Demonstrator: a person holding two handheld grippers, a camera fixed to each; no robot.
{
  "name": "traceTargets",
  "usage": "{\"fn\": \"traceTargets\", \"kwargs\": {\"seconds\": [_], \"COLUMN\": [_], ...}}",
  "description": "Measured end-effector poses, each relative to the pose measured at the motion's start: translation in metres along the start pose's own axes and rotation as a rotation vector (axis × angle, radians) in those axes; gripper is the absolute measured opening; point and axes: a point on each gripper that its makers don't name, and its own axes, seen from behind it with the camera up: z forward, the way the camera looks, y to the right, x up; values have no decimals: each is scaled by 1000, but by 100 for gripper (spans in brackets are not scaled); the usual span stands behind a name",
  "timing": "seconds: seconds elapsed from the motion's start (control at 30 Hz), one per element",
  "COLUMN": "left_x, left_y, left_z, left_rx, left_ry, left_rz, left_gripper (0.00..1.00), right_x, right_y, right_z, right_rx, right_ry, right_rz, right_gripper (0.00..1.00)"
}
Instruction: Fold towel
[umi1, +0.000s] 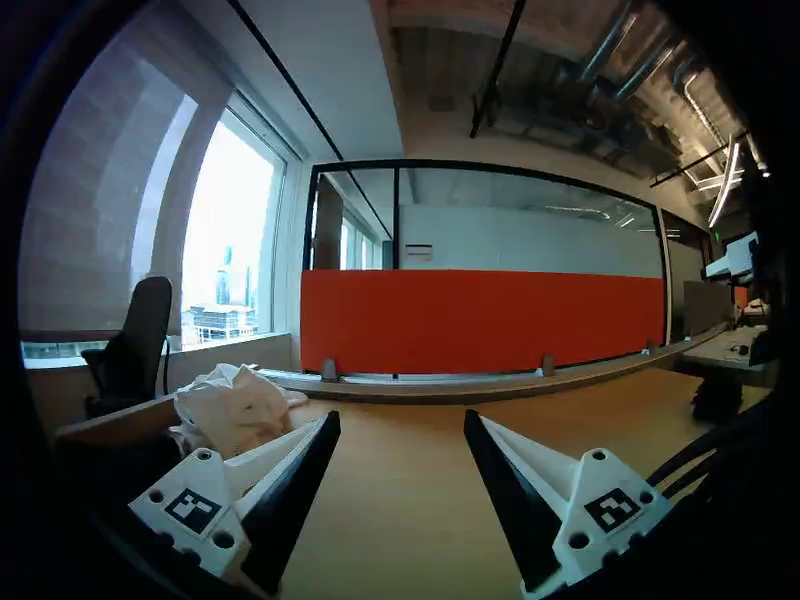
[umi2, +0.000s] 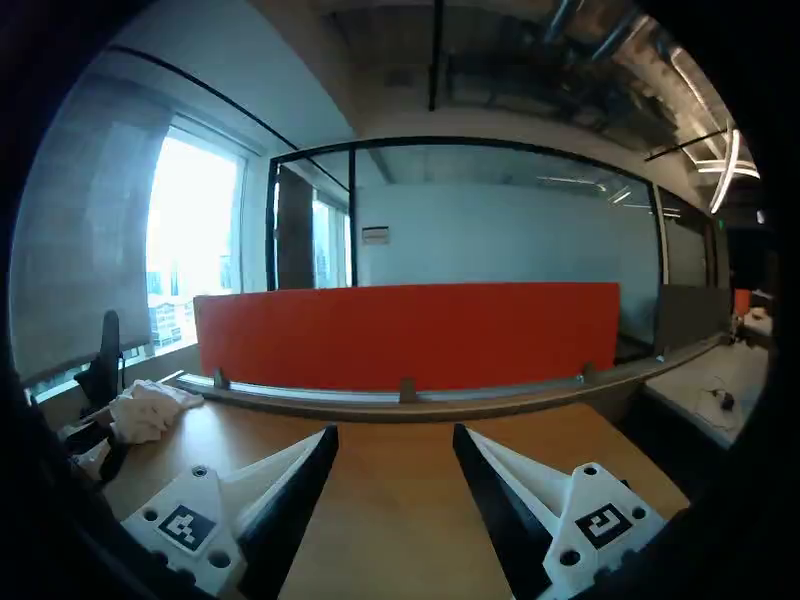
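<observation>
The left gripper (umi1: 401, 418) hangs low over the desk (umi1: 420, 500), jaws spread and empty; the towel (umi1: 235, 408) lies crumpled at the desk's left end, just past its left finger. The right gripper (umi2: 395, 432) is spread and empty too, the towel well to its left. Soft, light, limp by the look: pinch a corner.

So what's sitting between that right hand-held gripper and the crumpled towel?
Just bare wooden desk. The right gripper view shows that stretch running from the right hand-held gripper to the towel, which lies heaped off to the left.
</observation>
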Motion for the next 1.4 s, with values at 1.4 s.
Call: {"fn": "traceTargets", "kwargs": {"seconds": [1.4], "left_x": [-65], "left_y": [-4], "left_z": [3], "left_rx": [21], "left_ry": [-57], "left_rz": [20], "left_gripper": [91], "right_x": [-32], "right_y": [-2], "right_z": [6], "right_rx": [5], "right_ry": [-19], "right_rz": [-24], "right_gripper": [89]}}
